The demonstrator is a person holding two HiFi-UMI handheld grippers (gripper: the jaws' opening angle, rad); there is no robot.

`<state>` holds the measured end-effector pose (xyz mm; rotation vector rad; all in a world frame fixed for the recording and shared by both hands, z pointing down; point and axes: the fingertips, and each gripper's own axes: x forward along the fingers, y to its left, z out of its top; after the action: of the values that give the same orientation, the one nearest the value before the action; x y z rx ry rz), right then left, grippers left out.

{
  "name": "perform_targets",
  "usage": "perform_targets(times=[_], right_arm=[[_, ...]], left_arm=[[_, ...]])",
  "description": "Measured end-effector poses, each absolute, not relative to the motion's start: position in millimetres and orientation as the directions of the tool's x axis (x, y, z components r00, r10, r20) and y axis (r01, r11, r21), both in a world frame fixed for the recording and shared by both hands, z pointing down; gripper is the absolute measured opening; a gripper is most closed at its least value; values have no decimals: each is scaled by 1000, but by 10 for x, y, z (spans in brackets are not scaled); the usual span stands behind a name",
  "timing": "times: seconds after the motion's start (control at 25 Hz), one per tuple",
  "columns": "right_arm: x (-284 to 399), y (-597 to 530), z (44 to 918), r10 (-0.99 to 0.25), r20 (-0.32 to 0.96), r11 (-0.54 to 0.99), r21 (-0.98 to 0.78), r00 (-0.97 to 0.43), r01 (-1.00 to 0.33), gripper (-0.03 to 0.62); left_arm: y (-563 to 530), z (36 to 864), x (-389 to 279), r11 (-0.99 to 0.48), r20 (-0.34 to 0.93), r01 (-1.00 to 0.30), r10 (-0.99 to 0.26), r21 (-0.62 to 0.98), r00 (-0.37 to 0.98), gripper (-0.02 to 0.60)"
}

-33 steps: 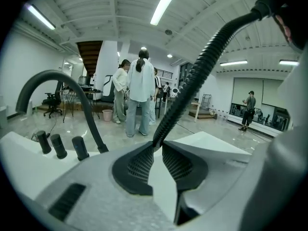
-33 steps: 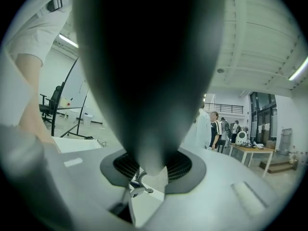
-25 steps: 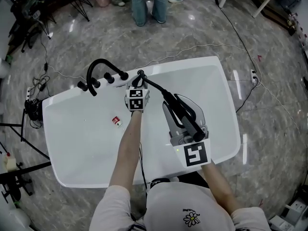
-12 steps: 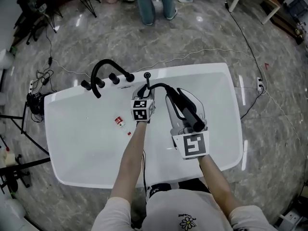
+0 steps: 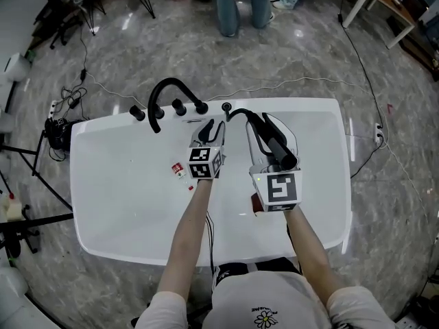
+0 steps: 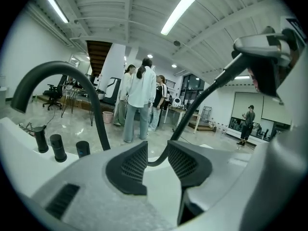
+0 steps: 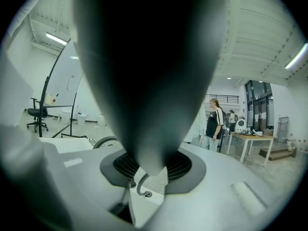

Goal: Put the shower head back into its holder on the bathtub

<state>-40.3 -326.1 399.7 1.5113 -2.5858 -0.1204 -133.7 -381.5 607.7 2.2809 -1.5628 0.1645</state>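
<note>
The black shower head (image 5: pixel 278 149) lies between the fingers of my right gripper (image 5: pixel 273 130), which is shut on its handle over the white bathtub (image 5: pixel 123 211). In the right gripper view the handle (image 7: pixel 144 81) fills the gap between the pads. Its black hose (image 5: pixel 238 113) curves back to the round holder (image 5: pixel 226 106) on the far rim. My left gripper (image 5: pixel 212 127) hovers open just left of the hose, short of the rim. In the left gripper view, the hose (image 6: pixel 192 114) rises beyond the parted pads (image 6: pixel 127 165), untouched.
A black arched faucet (image 5: pixel 168 91) with three knobs (image 5: pixel 180 106) stands on the far rim, left of the holder. A small red-and-white item (image 5: pixel 180 171) lies in the tub. People (image 5: pixel 236 5) stand beyond the tub. Cables and a tripod (image 5: pixel 58 125) sit at the left.
My left gripper has let go of the hose at the holder, opened and drawn back a little. My right gripper has carried the shower head closer to the far rim.
</note>
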Motion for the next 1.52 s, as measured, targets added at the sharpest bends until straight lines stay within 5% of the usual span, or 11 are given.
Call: perform_targets(times=[0.2, 0.96, 1.52], right_arm=[[-397, -3265, 3868, -886, 38, 463, 106, -462, -880, 130], [-822, -4143, 5518, -805, 321, 560, 129, -499, -819, 130], [-1257, -5164, 7058, -722, 563, 565, 144, -403, -812, 129]], left_arm=[[-3815, 5970, -1502, -324, 260, -917, -888, 234, 380, 126], [-4050, 6335, -1524, -336, 309, -915, -866, 223, 393, 126], [-3423, 6459, -2019, -227, 345, -931, -882, 288, 321, 124]])
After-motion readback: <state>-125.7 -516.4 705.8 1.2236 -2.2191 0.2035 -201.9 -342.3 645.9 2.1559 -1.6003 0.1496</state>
